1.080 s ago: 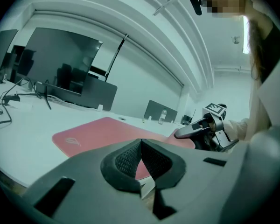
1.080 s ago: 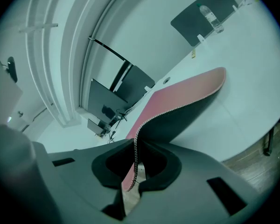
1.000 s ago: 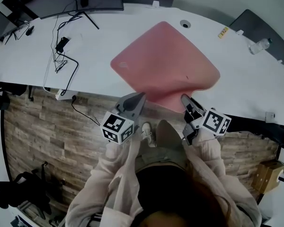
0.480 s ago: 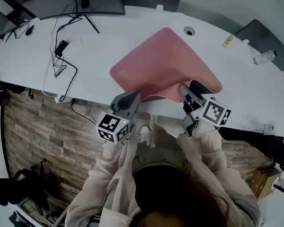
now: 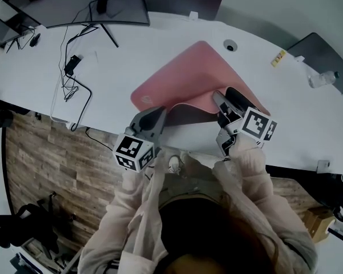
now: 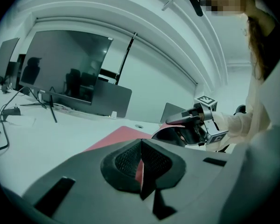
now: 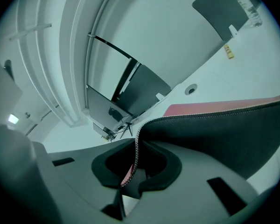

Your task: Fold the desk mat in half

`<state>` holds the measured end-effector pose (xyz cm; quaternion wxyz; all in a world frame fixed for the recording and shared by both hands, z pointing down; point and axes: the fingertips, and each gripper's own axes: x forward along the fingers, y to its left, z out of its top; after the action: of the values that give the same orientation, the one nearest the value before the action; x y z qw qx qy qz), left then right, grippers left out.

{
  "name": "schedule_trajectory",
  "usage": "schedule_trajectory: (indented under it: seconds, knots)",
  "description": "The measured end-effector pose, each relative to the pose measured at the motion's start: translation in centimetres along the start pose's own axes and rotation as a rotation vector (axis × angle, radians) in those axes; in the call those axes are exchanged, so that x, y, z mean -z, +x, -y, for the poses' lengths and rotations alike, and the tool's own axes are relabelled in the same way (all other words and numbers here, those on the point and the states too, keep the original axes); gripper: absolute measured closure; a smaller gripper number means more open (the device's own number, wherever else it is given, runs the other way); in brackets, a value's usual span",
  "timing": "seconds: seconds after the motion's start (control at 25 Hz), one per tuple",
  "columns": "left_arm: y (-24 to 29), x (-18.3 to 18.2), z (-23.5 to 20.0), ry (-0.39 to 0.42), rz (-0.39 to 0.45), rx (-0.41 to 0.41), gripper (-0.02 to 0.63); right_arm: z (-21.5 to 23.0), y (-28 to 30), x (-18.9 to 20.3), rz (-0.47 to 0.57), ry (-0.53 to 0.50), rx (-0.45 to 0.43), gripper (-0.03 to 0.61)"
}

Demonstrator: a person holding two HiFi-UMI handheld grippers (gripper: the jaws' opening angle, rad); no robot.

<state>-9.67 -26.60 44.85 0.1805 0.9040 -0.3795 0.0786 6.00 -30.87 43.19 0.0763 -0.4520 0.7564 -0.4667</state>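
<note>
A pink desk mat (image 5: 186, 81) lies on the white desk (image 5: 57, 104), its near edge lifted and curling back so the dark underside (image 5: 186, 114) shows. My left gripper (image 5: 158, 115) is shut on the mat's near left corner; in the left gripper view a strip of pink mat (image 6: 139, 171) sits pinched between the pads. My right gripper (image 5: 222, 100) is shut on the near right corner; the right gripper view shows the stitched edge (image 7: 136, 157) clamped in its jaws and the black underside (image 7: 224, 129) arching away. Across the mat, my right gripper (image 6: 177, 121) appears in the left gripper view.
A monitor (image 5: 91, 1) on a thin stand and loose black cables (image 5: 74, 73) occupy the desk's far left. A round cable grommet (image 5: 231, 45) lies just beyond the mat. A dark pad (image 5: 311, 47) and a clear bottle (image 5: 323, 79) sit at the far right. Wood floor lies below the desk's near edge.
Both grippers have moved forward over the desk, carrying the mat's near edge up and away from me. More of the dark underside now shows.
</note>
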Motion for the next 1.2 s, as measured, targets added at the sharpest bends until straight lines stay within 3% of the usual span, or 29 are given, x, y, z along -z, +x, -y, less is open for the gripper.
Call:
schedule_trajectory:
  seconds: [0.8, 1.2]
  knots:
    - [5.9, -2.5, -3.9, -0.008, -0.024, -0.032, 0.588, 5.1, 10.0, -9.3, 0.011, 0.018, 0.048, 0.532]
    - [8.3, -2.8, -5.8, -0.021, -0.047, -0.062, 0.588, 8.5, 15.3, -11.8, 0.013, 0.079, 0.077, 0.534]
